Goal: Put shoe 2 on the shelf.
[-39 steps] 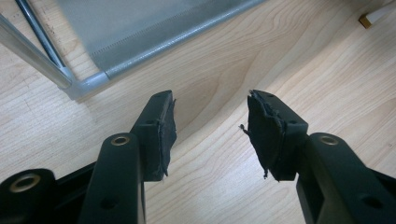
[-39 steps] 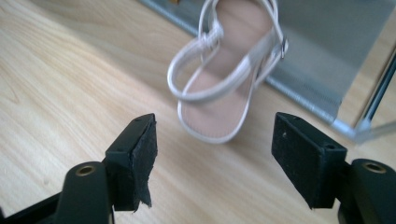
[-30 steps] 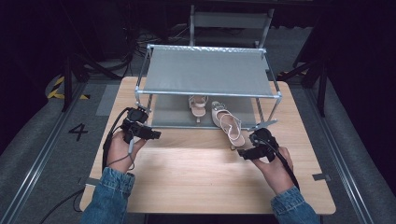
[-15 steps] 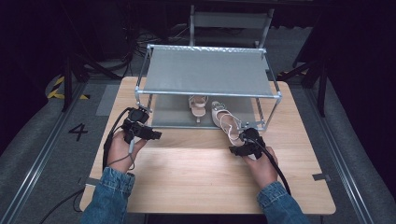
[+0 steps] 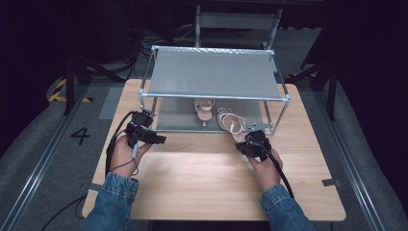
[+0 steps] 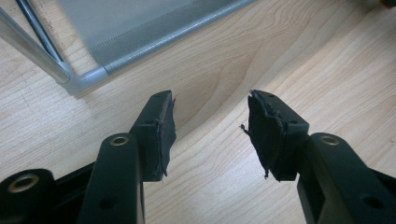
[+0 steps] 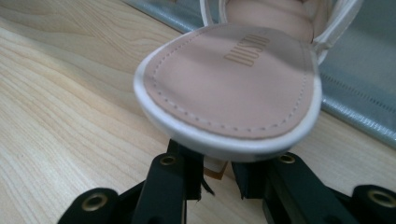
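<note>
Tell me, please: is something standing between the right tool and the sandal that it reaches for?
Nothing visible does. The right tool is already at the heel end of the sandal, its jaws close on either side of the heel beneath the sole, on the table before the rack.

We see a pale wooden counter (image 5: 207,178) spreading beneath both grippers. Just beyond the left gripper (image 5: 161,139) stands the near corner post of a metal shoe rack (image 5: 214,74), whose grey top shelf spans the space ahead of both grippers. On the lower shelf, beyond the right gripper (image 5: 243,144) and to its left, we find a spare sandal (image 5: 204,107) lying with its heel toward us. Far behind the rack stands a grey chair (image 5: 238,21). Well to the left of the left gripper, a number 4 (image 5: 80,135) marks the floor.
</note>
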